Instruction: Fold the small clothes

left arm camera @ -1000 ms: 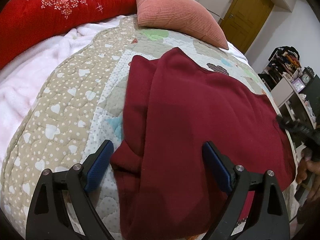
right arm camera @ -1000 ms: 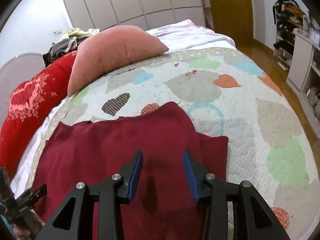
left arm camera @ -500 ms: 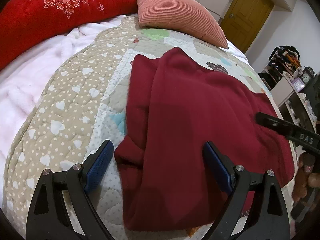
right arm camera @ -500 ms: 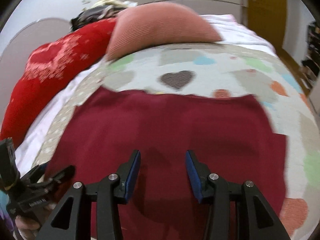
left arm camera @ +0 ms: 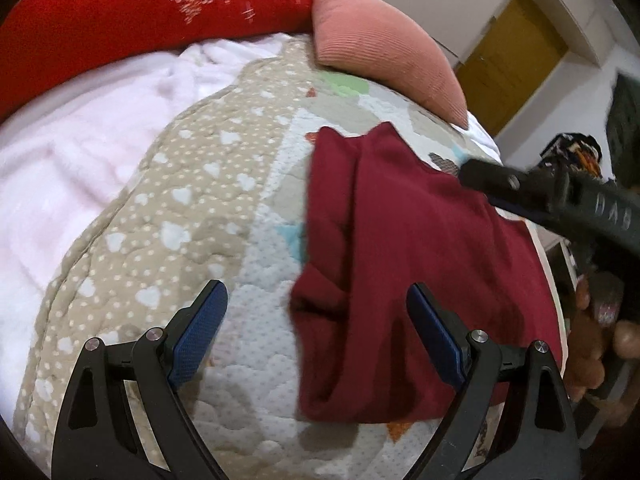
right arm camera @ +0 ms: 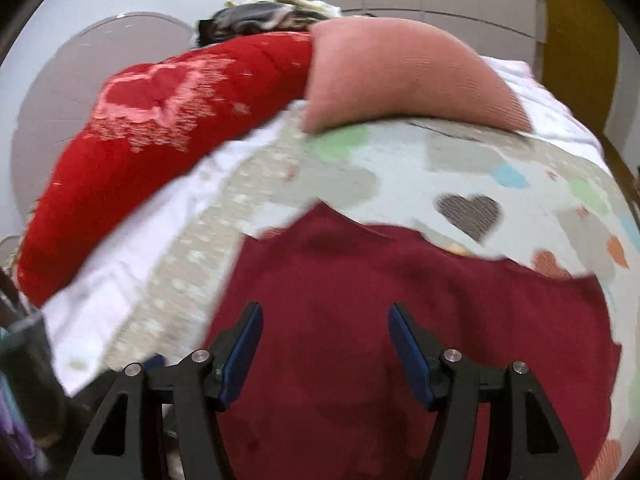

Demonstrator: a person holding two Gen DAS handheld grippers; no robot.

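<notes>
While both claws hang over the bed: the scene holds no containers; everything lies loose on the quilt (left arm camera: 224, 208).

Bed contents: a dark red garment (left arm camera: 416, 264), a salmon ribbed cushion (left arm camera: 380, 52), a red embroidered blanket (left arm camera: 120, 12) and a pale pink fleece (left arm camera: 80, 128) under the quilt's edge.

Change, left view: compared with a second ago, the garment sits further right between the fingers, so more bare quilt shows under the left claw (left arm camera: 316, 344); the other tool's black arm now reaches well into the picture from the right.

Change, right view: a second ago the garment's right edge and much quilt were ahead; now the view has swung toward the red blanket (right arm camera: 160, 128), and the garment fills the lower picture.

Left claw: wide open, nothing between its blue pads (left arm camera: 198, 340); the garment's left edge lies beneath the gap.

Right claw (right arm camera: 326, 352): jaws opening, wider than a second ago, nothing gripped; the garment (right arm camera: 400, 320) lies below them.

Right hand (left arm camera: 596, 340): seen in the left view, wrapped around the tool's handle at the bed's right side.

Garment's look: plain maroon knit, partly folded, one side doubled over in a long lengthwise flap, a bunched pleat at its near left corner, a pointed peak at its far edge.

Garment's place: flat on the heart-print quilt, near the bed's front edge, well apart from the cushion.
</notes>
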